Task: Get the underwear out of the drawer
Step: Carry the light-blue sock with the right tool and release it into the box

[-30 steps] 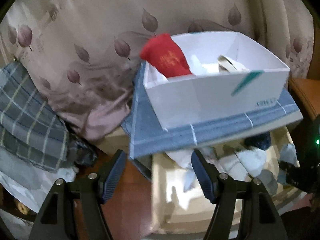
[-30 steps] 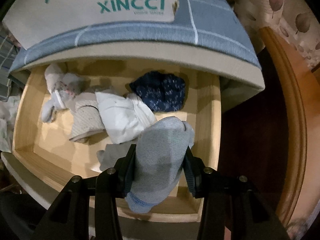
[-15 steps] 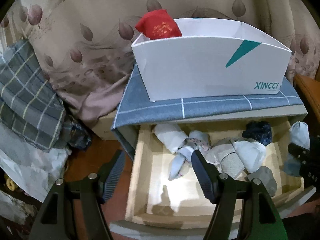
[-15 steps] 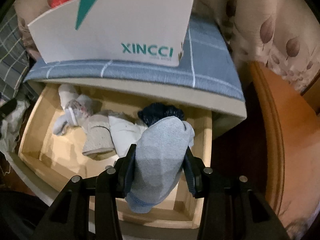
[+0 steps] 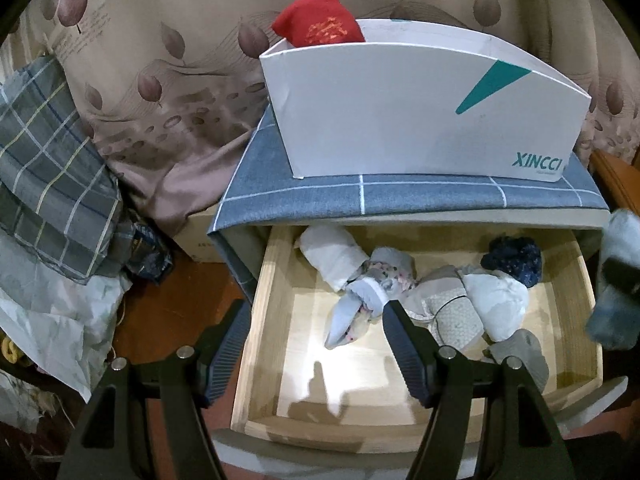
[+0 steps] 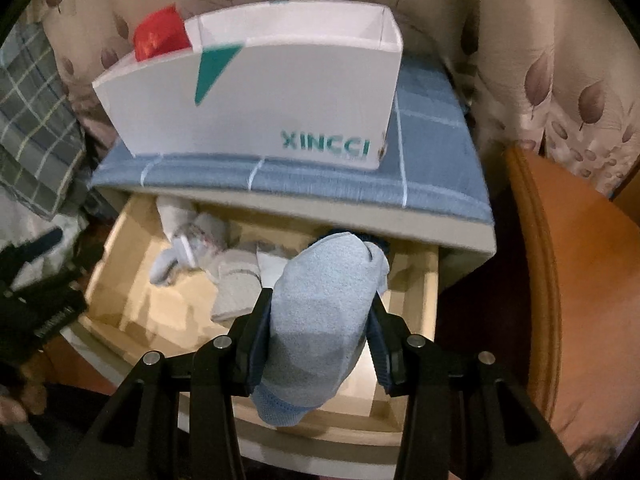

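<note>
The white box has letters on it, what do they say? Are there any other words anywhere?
"XINCCI": teal letters low on the front of the white box, readable in both wrist views.
Smaller line under "XINCCI": too small and blurred to read.
Gold marks on the red pouch in the box: too blurred to read.
Dark print on the cardboard box left of the drawer: too small to read.

Each hand-held gripper is matte black: the left hand-held gripper [image 5: 314, 336] and the right hand-held gripper [image 6: 318, 330] both have angular frames. Their fingers [image 5: 404, 350] bear ribbed dark-blue pads, with round silver screws at five and seven o'clock behind them.
</note>
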`<state>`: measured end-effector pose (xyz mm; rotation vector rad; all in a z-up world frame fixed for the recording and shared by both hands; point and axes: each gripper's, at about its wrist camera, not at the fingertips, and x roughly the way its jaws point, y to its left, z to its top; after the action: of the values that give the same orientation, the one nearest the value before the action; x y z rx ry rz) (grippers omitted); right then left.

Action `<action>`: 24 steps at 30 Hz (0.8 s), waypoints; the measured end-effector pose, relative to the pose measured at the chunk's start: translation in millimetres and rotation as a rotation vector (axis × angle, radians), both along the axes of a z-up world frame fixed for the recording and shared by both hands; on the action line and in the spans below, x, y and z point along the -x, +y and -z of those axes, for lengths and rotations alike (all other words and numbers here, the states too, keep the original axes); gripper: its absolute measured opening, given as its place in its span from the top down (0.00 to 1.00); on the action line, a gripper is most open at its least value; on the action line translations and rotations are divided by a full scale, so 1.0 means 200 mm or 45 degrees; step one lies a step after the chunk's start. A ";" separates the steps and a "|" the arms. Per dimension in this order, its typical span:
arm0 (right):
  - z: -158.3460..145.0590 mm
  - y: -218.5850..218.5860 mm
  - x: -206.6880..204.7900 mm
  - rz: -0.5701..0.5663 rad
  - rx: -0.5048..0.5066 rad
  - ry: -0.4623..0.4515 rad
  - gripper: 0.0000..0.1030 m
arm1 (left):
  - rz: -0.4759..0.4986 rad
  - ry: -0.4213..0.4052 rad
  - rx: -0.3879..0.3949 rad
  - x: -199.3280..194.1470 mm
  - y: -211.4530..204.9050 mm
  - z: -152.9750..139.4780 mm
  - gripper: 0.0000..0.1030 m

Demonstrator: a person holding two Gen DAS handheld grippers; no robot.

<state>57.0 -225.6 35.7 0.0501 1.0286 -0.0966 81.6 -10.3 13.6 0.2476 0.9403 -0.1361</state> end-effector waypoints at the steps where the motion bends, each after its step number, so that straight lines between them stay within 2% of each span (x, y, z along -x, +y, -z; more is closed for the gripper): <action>1: -0.02 0.00 0.00 0.001 0.000 -0.010 0.61 | -0.004 0.004 0.005 0.00 0.00 0.00 0.32; 16: -0.51 -0.05 -0.09 -0.002 0.038 -0.232 0.61 | -0.025 0.024 0.032 -0.02 0.03 0.02 0.32; 24: -0.65 -0.01 -0.23 -0.034 0.064 -0.291 0.61 | -0.034 0.019 0.032 -0.02 0.04 0.02 0.32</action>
<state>103.4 -228.4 166.7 0.0011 0.7975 -0.0900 85.9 -1.9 8.7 0.2106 0.9556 -0.1251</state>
